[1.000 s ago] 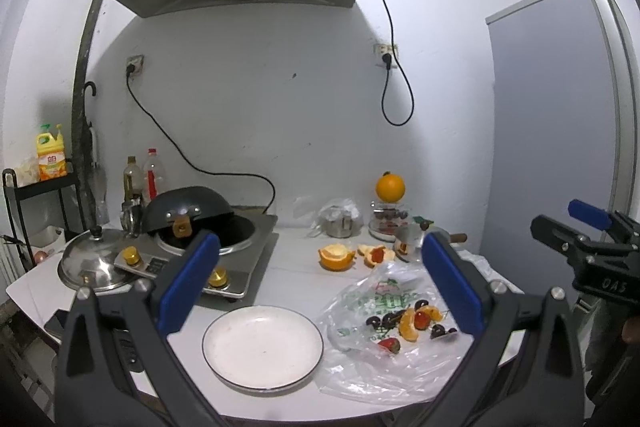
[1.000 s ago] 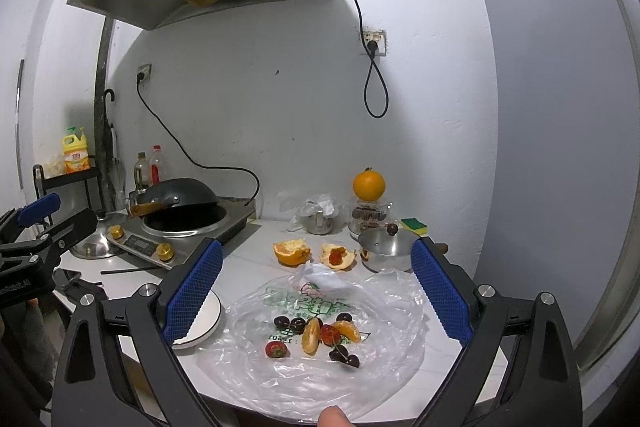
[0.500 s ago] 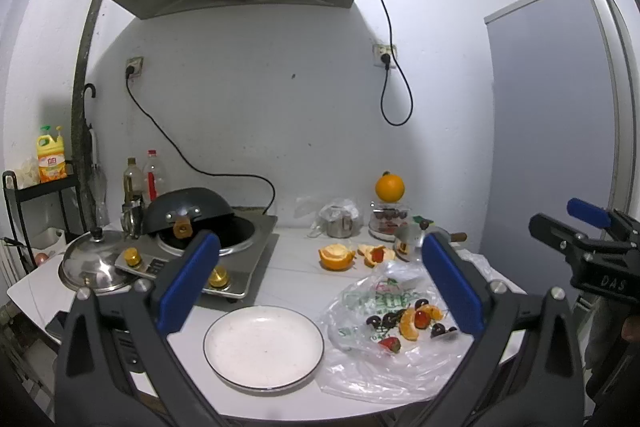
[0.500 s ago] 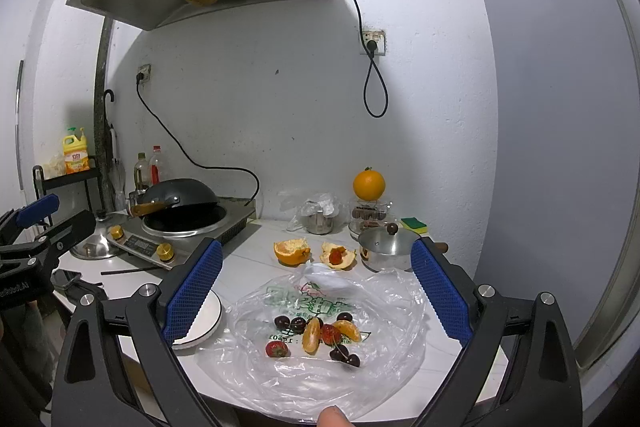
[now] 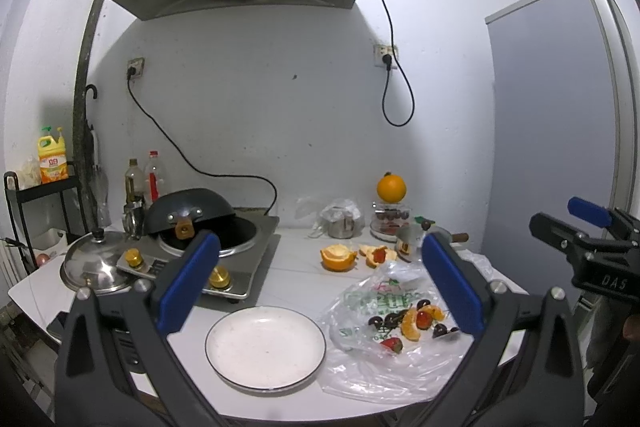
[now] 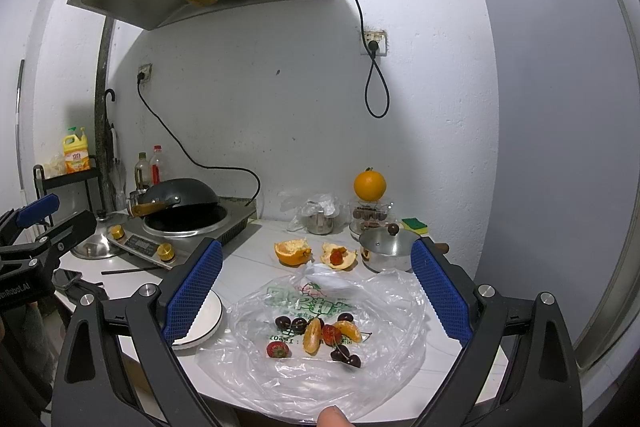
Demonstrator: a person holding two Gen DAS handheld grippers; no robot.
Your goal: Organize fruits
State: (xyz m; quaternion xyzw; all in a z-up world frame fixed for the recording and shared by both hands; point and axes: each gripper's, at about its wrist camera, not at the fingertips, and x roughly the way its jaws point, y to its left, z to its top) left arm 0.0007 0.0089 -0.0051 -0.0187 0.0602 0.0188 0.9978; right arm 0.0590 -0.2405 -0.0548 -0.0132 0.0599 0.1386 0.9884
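Both grippers are held above the near edge of a white counter [image 5: 300, 267], and neither is in contact with anything. The left gripper [image 5: 320, 283] is spread wide, its blue-padded fingers [image 5: 188, 279] well apart and nothing held between them; a white plate [image 5: 265, 343] is seen below the gap, bare on the counter. The right gripper [image 6: 316, 291] is likewise spread wide and nothing is gripped by it. Under it, a clear plastic bag [image 6: 328, 343] is laid flat on the counter just beside the plate, and the loose fruit is gathered on the bag: orange segments [image 6: 312, 341], strawberries [image 6: 277, 349] and dark cherries [image 6: 346, 357], lying close together and partly touching. Farther back, a cut orange half [image 6: 292, 251] and a peel holding a strawberry [image 6: 339, 255] are set on the counter, near a small steel pot [image 6: 386, 250]. A whole orange [image 6: 369, 185] is perched on a glass container by the wall. At the left, a dark wok [image 5: 190, 213] is tilted on a cooker [image 5: 224, 255], with a steel lid [image 5: 94, 265] beside it. A fingertip [image 6: 331, 417] is visible at the bottom edge of the right wrist view.
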